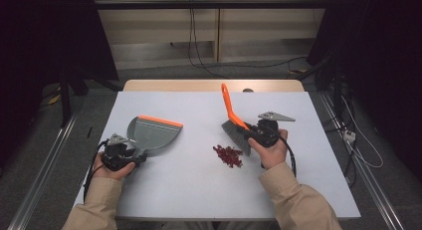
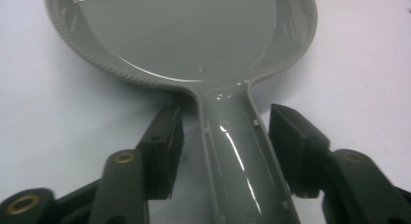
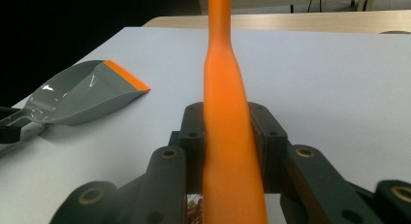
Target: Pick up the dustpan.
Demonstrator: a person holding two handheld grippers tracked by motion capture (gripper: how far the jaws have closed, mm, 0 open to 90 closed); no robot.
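A white table (image 1: 209, 190) is seen from the high view, with all work items resting on or held above it. A grey dustpan (image 1: 152, 133) with an orange front lip lies flat on the left half of the table, its lip turned toward the far right. The dustpan handle (image 2: 237, 156) is straddled by the left gripper (image 1: 119, 155); its jaws stand apart on either side of the handle, with a gap visible at each pad, so the handle is not clamped. A brush (image 1: 236, 125) with an orange handle and grey bristles is held at the right half of the table, bristles down and handle tilted up and away. The brush handle (image 3: 228, 136) is clamped between the closed jaws of the right gripper (image 1: 266, 133). A small pile of red scraps (image 1: 228, 155) lies on the table just beside the bristles, between brush and dustpan.
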